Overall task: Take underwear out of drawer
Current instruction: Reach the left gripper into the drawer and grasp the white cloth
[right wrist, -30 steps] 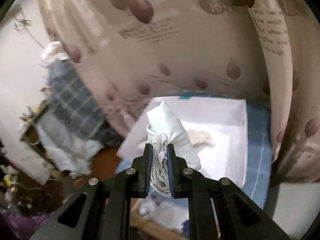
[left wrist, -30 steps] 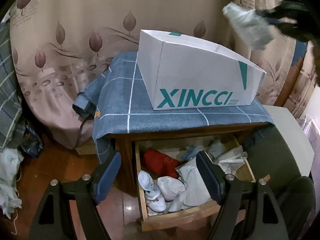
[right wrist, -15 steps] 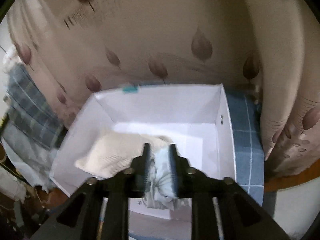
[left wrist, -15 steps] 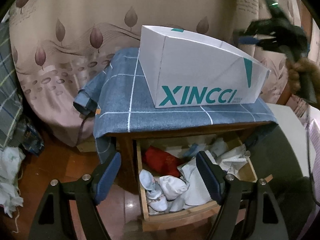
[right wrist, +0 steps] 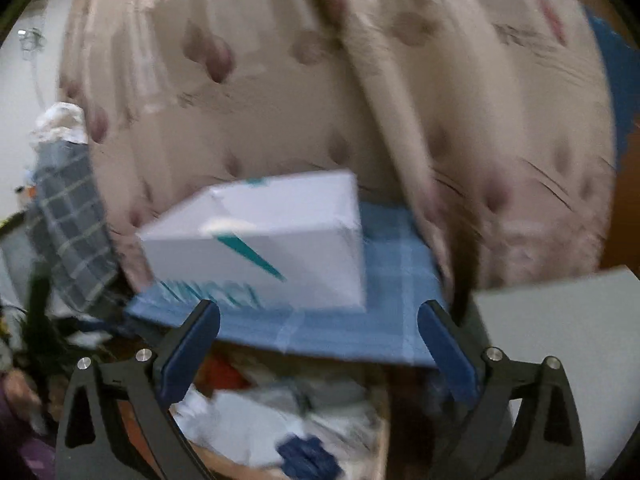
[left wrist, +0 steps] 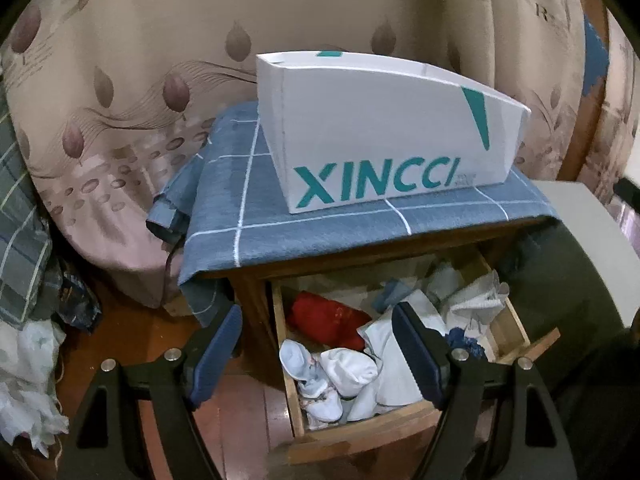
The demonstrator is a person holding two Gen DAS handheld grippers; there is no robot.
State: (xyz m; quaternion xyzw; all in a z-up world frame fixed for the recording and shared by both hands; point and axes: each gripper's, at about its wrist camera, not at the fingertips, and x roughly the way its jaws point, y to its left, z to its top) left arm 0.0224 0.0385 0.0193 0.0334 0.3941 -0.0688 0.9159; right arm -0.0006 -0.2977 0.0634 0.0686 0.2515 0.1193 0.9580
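Observation:
The wooden drawer (left wrist: 360, 426) stands pulled out under the nightstand, full of crumpled white underwear (left wrist: 348, 368), a red piece (left wrist: 328, 320) and a dark blue piece (left wrist: 464, 340). My left gripper (left wrist: 318, 354) hovers open above the drawer's front with nothing between its fingers. On the blue checked cloth (left wrist: 312, 224) sits the white XINCCI box (left wrist: 384, 132). My right gripper (right wrist: 318, 350) is opening wide and holds nothing; it points at the box (right wrist: 272, 248) from lower down, in a blurred view. The drawer's clothes (right wrist: 256, 412) show below its fingers.
A leaf-patterned curtain (left wrist: 120, 92) hangs behind the nightstand. A plaid cloth (left wrist: 20, 248) and crumpled white fabric (left wrist: 24, 380) lie at the left on the wooden floor. A pale grey surface (left wrist: 580, 232) stands to the right of the nightstand.
My right gripper carried a white garment over the box, let it go inside and opened wide, then swept down and away. It has left the left wrist view. The left gripper barely moved.

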